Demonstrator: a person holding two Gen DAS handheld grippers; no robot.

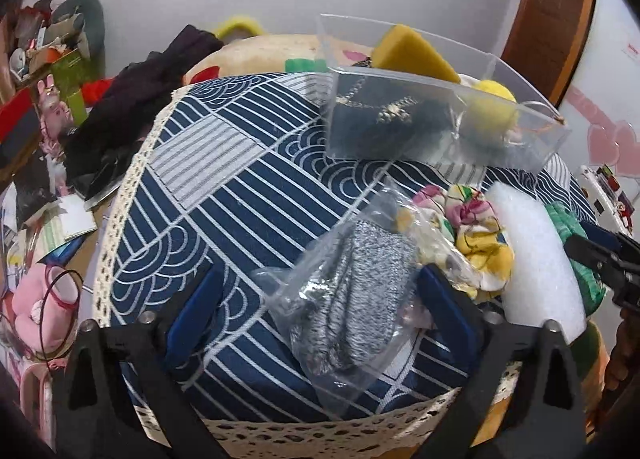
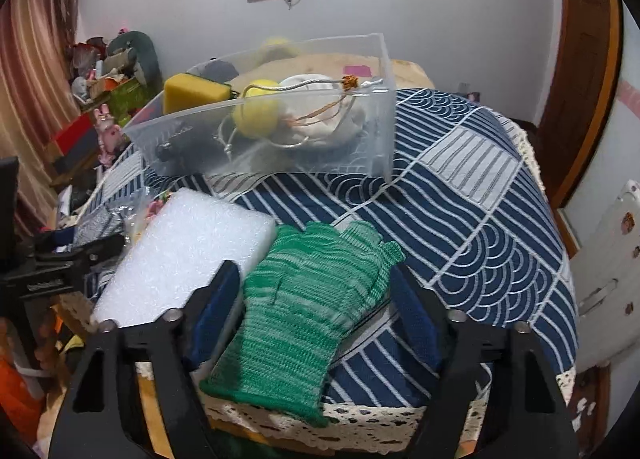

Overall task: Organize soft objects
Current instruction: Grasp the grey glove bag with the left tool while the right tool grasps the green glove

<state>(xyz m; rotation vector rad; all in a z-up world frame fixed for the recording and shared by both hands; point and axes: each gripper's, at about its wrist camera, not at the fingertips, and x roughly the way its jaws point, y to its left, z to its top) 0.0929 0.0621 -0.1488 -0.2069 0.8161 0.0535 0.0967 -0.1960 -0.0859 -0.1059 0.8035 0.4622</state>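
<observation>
My left gripper [image 1: 320,299] is open, its blue fingers on either side of a clear bag with grey knit fabric [image 1: 352,299] lying on the table. My right gripper [image 2: 316,287] is open around a green knit glove [image 2: 304,307] at the table's near edge. A white foam block [image 2: 180,255] lies left of the glove; it also shows in the left wrist view [image 1: 532,255]. A floral cloth [image 1: 476,227] lies between the bag and the foam. A clear plastic bin [image 2: 376,127] at the back holds a yellow sponge [image 2: 192,91], a yellow ball [image 2: 256,115] and a white pouch.
The round table has a blue and white patterned cloth [image 1: 224,195] with a lace edge. Dark clothing [image 1: 136,99] hangs at its far left. Clutter and pink toys [image 1: 36,299] fill the floor on the left. A door [image 2: 584,59] stands at the right.
</observation>
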